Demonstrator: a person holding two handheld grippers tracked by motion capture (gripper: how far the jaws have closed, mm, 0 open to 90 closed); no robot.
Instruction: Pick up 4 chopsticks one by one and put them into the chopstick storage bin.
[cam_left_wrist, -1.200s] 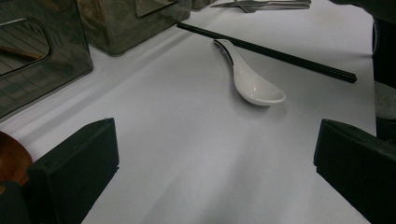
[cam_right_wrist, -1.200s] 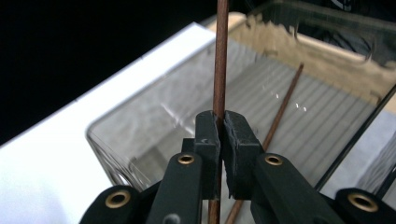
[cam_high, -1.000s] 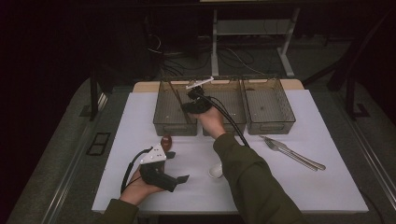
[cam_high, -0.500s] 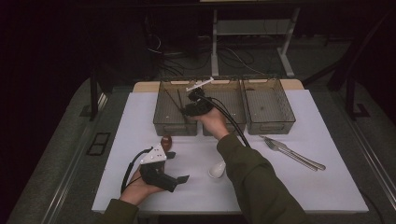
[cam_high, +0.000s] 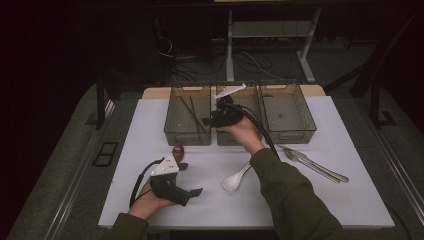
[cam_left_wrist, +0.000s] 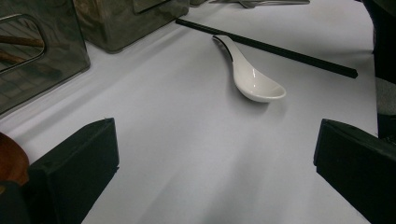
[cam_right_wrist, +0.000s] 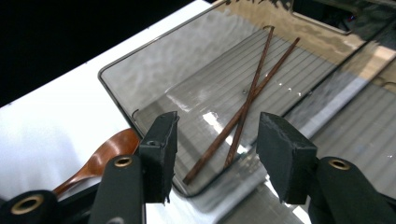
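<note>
Two brown chopsticks (cam_right_wrist: 243, 109) crossed on the floor of the left bin (cam_high: 172, 131), at about 11 o'clock from the table's middle in the high view; seen in the right gripper view past parted black jaws, nothing between the pads. Right gripper (cam_high: 214, 119) held out over the bins at 12 o'clock, forearm stretched up from the bottom edge, wrist bent leftward, jaws half apart after just opening. Left gripper (cam_high: 190, 179) resting low on the white table (cam_high: 350, 210) at 7 o'clock, hand curled round its body, jaws spread wide and empty. White spoon (cam_left_wrist: 250, 77) lying beyond it at 1 o'clock in the left gripper view; brown wooden spoon (cam_high: 178, 150) just beside the left bin's near wall.
</note>
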